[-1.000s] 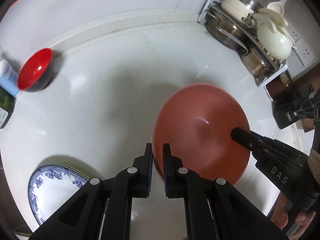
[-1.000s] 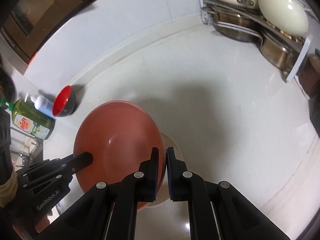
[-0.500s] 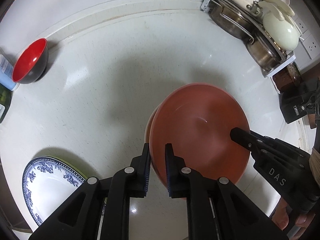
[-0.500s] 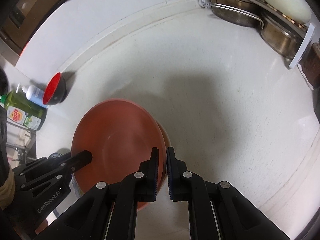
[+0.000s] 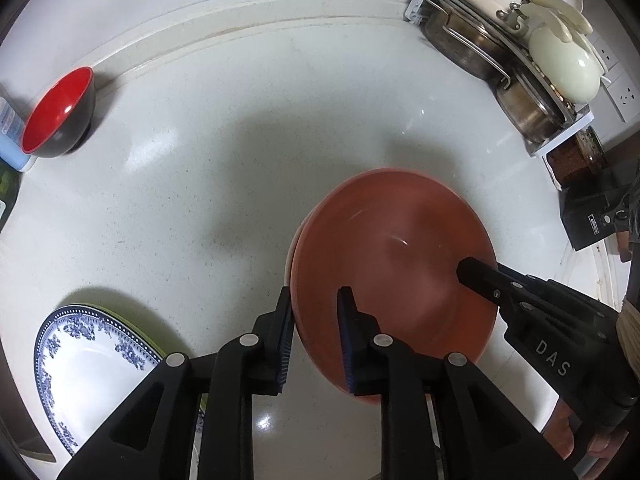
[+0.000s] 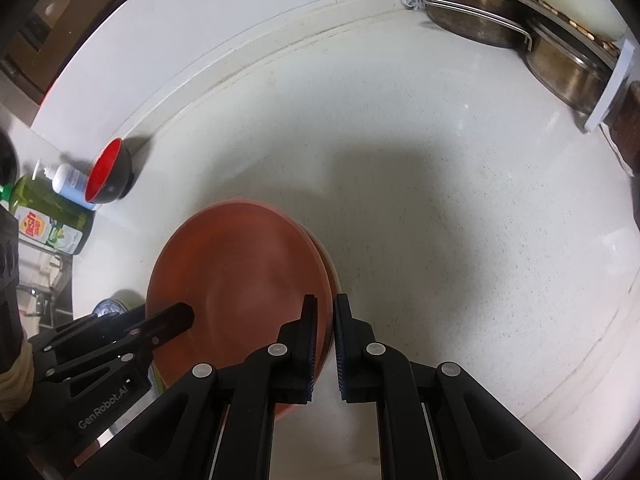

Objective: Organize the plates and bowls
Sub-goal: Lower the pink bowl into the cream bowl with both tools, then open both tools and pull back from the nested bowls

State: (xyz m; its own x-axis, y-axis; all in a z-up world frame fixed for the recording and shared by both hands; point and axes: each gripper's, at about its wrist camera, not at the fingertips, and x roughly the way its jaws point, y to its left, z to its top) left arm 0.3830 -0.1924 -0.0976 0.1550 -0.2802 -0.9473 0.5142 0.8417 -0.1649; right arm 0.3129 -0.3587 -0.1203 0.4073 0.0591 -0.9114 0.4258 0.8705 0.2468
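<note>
The terracotta plate (image 5: 394, 256) lay hollow-up, round with no long axis, atop another plate on the desk (image 5: 224, 168), well clear of the red bowl (image 5: 60, 116). Left tongs (image 5: 314, 308) were opening, pads off its rim; right tongs (image 6: 325, 316) pinched the opposite rim.

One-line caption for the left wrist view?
Left gripper jaws opening around the terracotta plate rim, right gripper shut on its far side.
</note>
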